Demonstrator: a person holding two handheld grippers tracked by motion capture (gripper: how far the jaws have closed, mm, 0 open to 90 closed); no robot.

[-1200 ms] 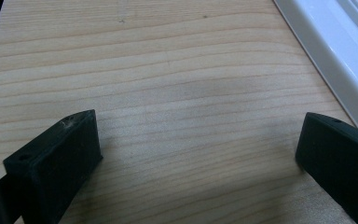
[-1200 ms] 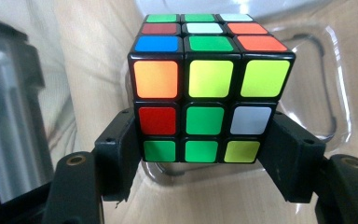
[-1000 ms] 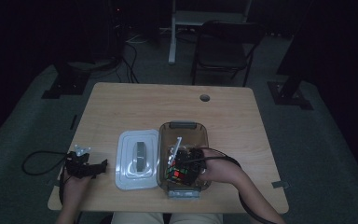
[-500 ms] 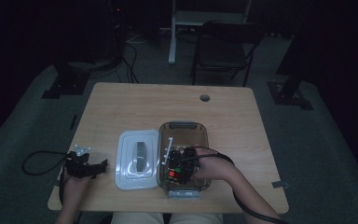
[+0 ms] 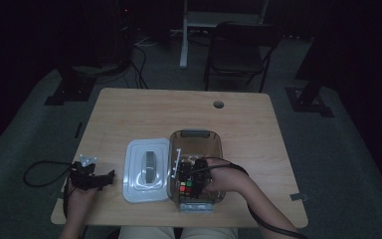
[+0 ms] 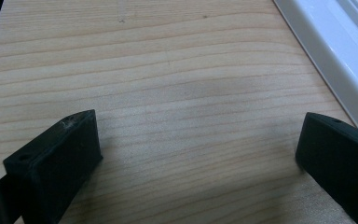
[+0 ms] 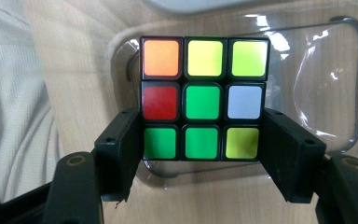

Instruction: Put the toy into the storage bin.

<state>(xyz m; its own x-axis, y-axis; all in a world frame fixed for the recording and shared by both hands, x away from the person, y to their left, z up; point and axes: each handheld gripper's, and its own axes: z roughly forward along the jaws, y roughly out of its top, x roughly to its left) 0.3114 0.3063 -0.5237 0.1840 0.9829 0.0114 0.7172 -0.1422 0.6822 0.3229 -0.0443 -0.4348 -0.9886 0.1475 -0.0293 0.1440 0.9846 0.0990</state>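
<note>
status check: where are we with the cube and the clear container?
Done: the white lid is off, flat on the table beside the clear container. In hand: the right gripper is shut on the puzzle cube, over the container's near end. The left gripper rests open on bare wood beside the lid. Left, probably: set the cube down, release, then refit the lid.

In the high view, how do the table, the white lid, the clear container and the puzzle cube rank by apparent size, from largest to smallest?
1. table
2. clear container and white lid: they look about alike, so I do not rank them
3. puzzle cube, partly hidden by the right gripper
</note>
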